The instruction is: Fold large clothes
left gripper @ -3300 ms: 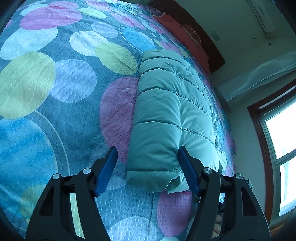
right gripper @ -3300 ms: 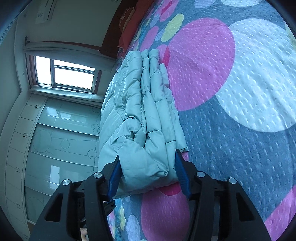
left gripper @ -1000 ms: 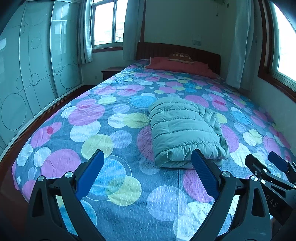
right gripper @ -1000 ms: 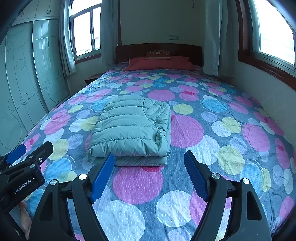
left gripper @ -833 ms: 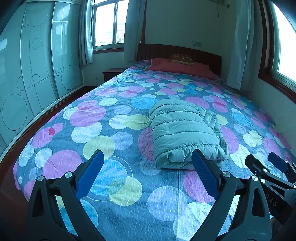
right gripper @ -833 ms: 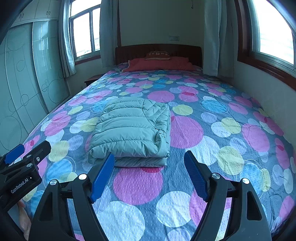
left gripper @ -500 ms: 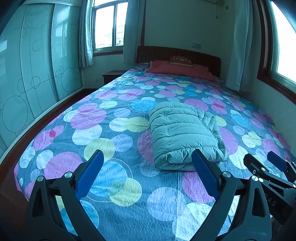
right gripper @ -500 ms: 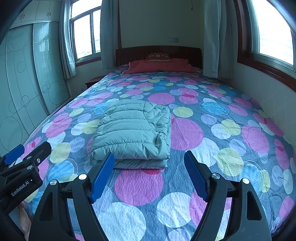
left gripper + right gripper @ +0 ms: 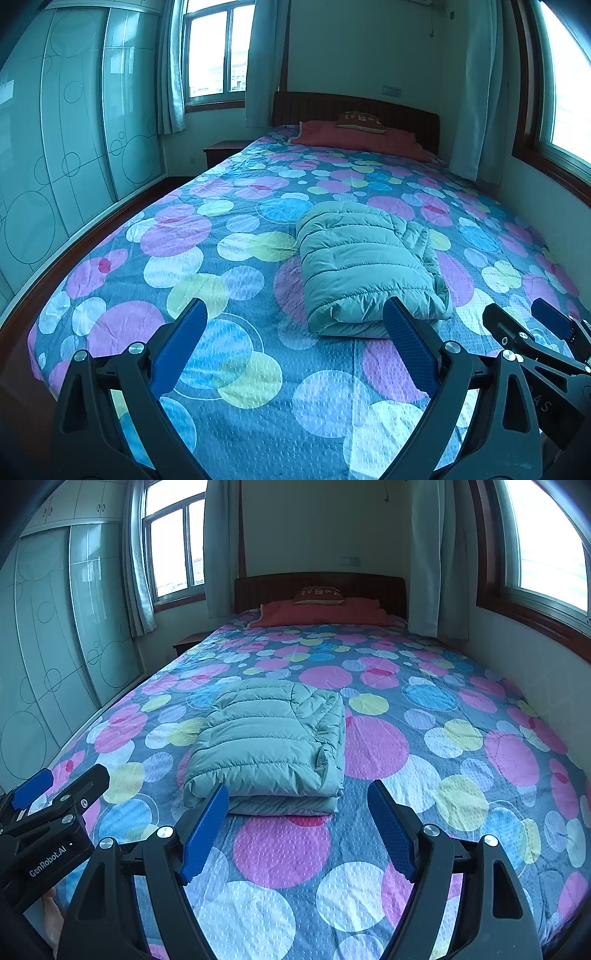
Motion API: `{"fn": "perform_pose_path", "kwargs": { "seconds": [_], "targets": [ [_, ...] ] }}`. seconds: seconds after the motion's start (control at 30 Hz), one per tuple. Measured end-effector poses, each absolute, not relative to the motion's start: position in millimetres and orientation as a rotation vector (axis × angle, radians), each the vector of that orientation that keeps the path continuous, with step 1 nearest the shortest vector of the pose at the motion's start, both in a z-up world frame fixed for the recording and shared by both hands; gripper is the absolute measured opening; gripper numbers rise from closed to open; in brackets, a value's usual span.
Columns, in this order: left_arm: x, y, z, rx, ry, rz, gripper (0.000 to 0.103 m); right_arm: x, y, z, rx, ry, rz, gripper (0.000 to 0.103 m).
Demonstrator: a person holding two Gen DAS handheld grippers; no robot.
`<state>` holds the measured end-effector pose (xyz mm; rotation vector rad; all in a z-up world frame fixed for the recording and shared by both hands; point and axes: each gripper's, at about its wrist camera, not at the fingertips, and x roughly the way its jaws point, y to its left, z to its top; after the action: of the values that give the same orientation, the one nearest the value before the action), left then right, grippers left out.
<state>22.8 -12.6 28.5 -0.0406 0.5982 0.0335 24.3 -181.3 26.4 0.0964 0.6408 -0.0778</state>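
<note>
One bed [image 9: 236, 369] fills almost the whole room, and its spotted cover lies flat and smooth. It makes a wide soft surface for folding. On the left side there is a strip of floor before the glass wardrobe [image 9: 55, 166], and on the right side the bed edge comes close to the wall under the window, so there is little room there. At the head lie a red blanket [image 9: 325, 614] and a small pillow [image 9: 319, 595], well apart from the work.

The green padded jacket [image 9: 269, 738] rests near the middle of the bed, folded into a thick, tidy packet with free cover all around it. I judge the folding is finished.

Both tools hang over the foot of the bed, near each other. The left tool [image 9: 291, 347] has its jaws spread and holds nothing. The right tool [image 9: 299, 827] is also spread wide and empty, just short of the jacket's near edge.
</note>
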Motion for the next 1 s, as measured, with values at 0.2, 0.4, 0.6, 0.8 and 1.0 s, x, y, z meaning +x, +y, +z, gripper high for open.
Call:
{"fn": "perform_pose_path", "kwargs": {
  "seconds": [0.2,0.4,0.6,0.8,1.0],
  "targets": [
    [20.7,-14.2,27.6,-0.04,0.6,0.034,0.096,24.5,-181.0,26.1,0.095,0.644,-0.076,0.076],
    [21.0,-14.1,27.2,-0.04,0.599,0.032,0.096,24.5,-180.2,25.8,0.095,0.645,-0.075,0.076],
    [18.0,-17.7,26.7,-0.029,0.594,0.027,0.096,24.6,-180.2,25.4,0.094,0.643,-0.075,0.076],
    [17.2,-16.0,27.7,-0.045,0.588,0.018,0.096,24.4,-180.4,25.3,0.095,0.642,-0.075,0.076],
    [17.7,-14.0,28.6,-0.044,0.585,0.017,0.096,24.1,-180.2,25.1,0.094,0.643,-0.075,0.076]
  ]
}}
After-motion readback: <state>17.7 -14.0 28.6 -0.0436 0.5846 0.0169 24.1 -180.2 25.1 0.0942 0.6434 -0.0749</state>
